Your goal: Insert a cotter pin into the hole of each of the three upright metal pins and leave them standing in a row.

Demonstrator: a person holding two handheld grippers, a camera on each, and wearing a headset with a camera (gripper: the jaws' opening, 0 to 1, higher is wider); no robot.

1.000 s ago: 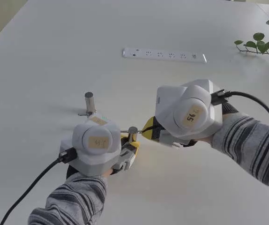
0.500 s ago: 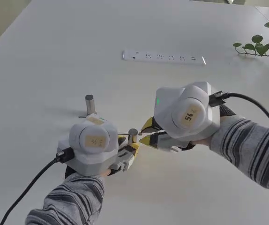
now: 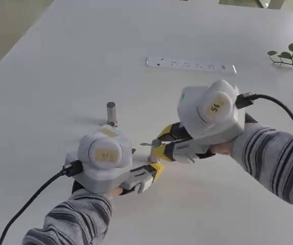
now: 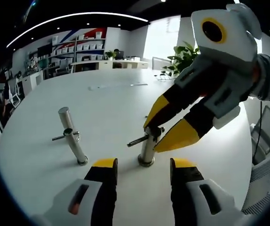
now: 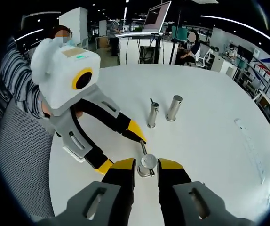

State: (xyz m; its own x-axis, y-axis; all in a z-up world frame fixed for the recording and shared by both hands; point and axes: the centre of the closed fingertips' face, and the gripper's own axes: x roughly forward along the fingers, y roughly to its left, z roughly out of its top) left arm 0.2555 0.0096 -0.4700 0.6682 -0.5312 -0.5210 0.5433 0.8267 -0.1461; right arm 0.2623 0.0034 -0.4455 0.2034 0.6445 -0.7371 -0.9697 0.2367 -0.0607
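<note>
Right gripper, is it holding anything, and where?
The right gripper's jaws bracket the nearer pin's top, at the cotter pin; whether they pinch either cannot be told. The left gripper is open, holding nothing.

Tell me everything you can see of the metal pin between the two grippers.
The pin is a short, silvery metal cylinder with a flat round top and a slightly wider foot. It stands upright on the white table. A thin cotter pin sticks out sideways just below its top. The right gripper has its yellow-tipped jaws flanking the top; whether they pinch it is unclear. The left gripper is open, jaws spread just short of the foot, not touching.
</note>
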